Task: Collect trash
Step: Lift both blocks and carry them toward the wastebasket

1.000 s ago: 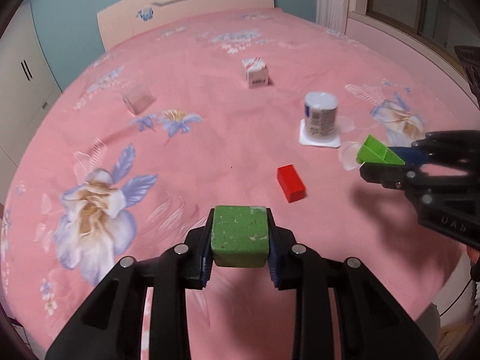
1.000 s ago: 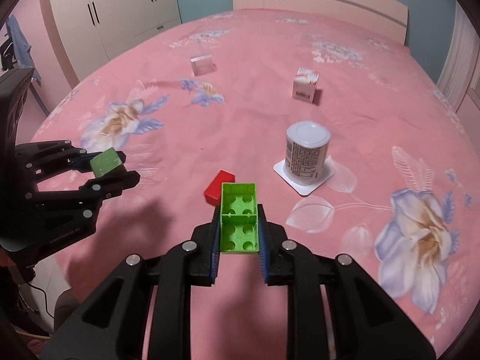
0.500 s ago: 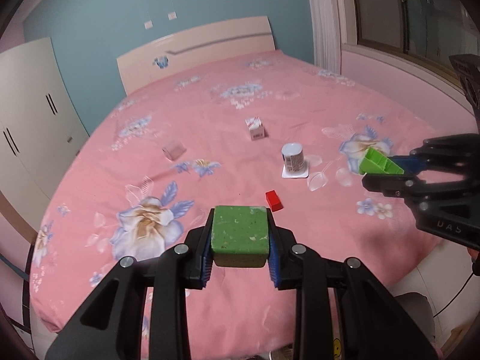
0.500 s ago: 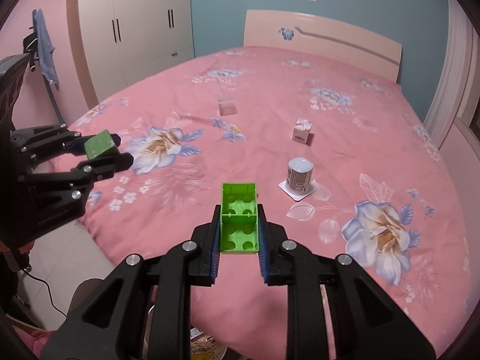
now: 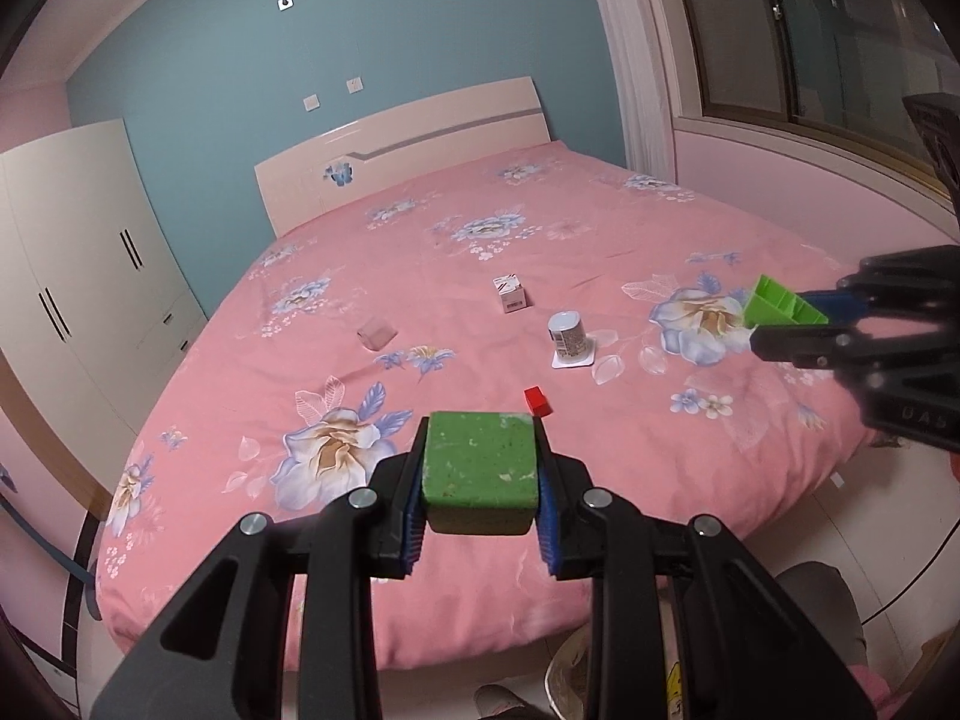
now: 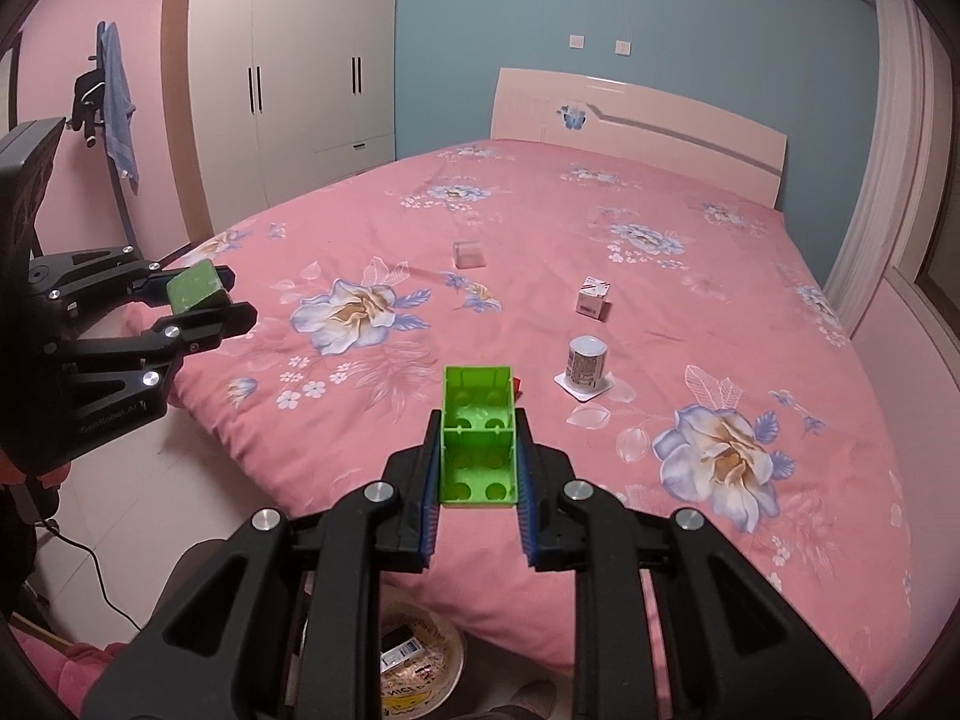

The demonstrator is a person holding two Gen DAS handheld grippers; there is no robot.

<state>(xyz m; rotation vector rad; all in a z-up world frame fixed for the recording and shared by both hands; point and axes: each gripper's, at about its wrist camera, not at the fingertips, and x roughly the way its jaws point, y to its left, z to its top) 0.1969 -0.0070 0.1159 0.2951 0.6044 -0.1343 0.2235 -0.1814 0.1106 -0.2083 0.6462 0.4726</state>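
Bed [image 5: 600, 276] ahead of me, pink floral cover, wardrobe [image 6: 288, 72] behind on left. Bin [image 6: 420, 666] on floor below my right gripper, at bed's foot.

My left gripper [image 5: 480, 474] pinching green sponge [image 5: 478, 463], pads pressed on both sides. My right gripper [image 6: 478, 450] pinching green brick [image 6: 478, 438], hollow underside up.

On cover, well apart: can [image 5: 569, 336] upright on white square, carton [image 5: 510, 294] beyond it, clear cube [image 5: 377, 335] to left, red block [image 5: 536, 399] nearest me.
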